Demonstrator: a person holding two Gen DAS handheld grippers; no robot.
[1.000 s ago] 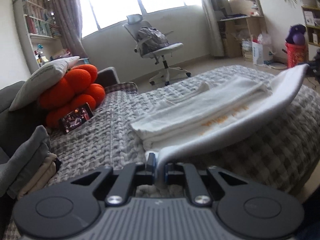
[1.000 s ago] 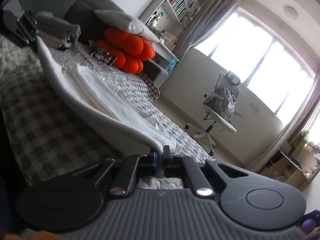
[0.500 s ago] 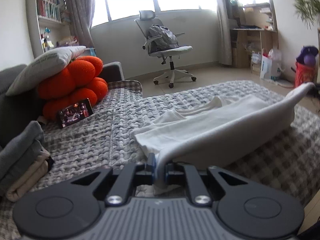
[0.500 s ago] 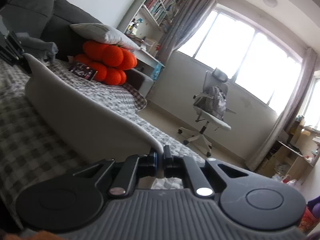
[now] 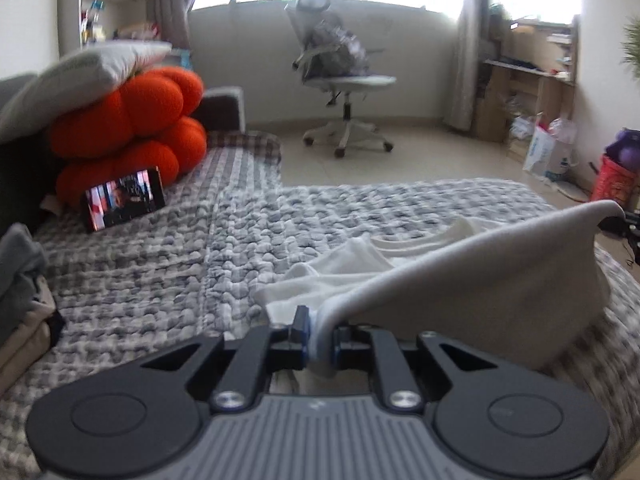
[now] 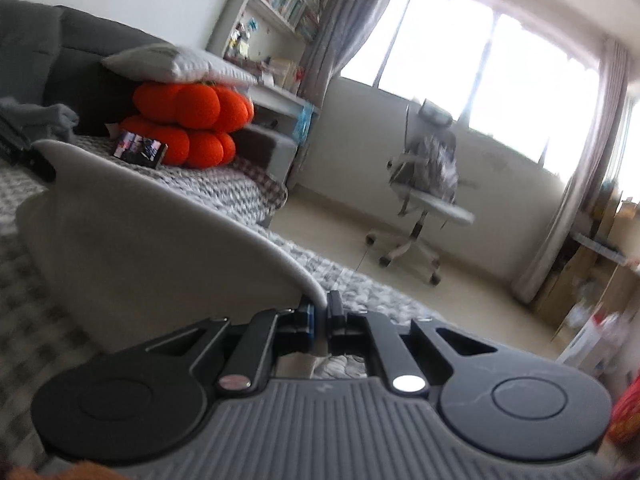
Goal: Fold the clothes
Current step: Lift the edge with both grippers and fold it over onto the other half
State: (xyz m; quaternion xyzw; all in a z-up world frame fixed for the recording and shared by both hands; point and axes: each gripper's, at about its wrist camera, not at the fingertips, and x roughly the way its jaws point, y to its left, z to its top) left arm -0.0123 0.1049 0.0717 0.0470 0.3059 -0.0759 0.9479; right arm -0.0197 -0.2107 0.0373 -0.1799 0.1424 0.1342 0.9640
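A white garment [image 5: 500, 292] lies on the grey knitted blanket [image 5: 160, 264], its near edge lifted and stretched between both grippers. In the left wrist view my left gripper [image 5: 320, 332] is shut on one corner of the garment, the cloth pinched between the pads. The right gripper [image 5: 624, 224] shows at the far right, holding the other corner. In the right wrist view my right gripper [image 6: 320, 312] is shut on its corner of the white garment [image 6: 160, 240], and the raised flap hides the part lying on the blanket. The left gripper [image 6: 24, 152] is at the far left.
An orange puffy cushion [image 5: 132, 136] with a white pillow [image 5: 80, 72] on top sits at the back left. A phone [image 5: 124, 202] leans against the cushion. Folded clothes [image 5: 20, 300] are stacked at the left edge. An office chair [image 5: 340, 80] stands on the floor beyond.
Both grippers have carried the garment's lifted edge forward over the part lying on the blanket, so the raised flap now covers more of it. Both views have rolled closer to level.
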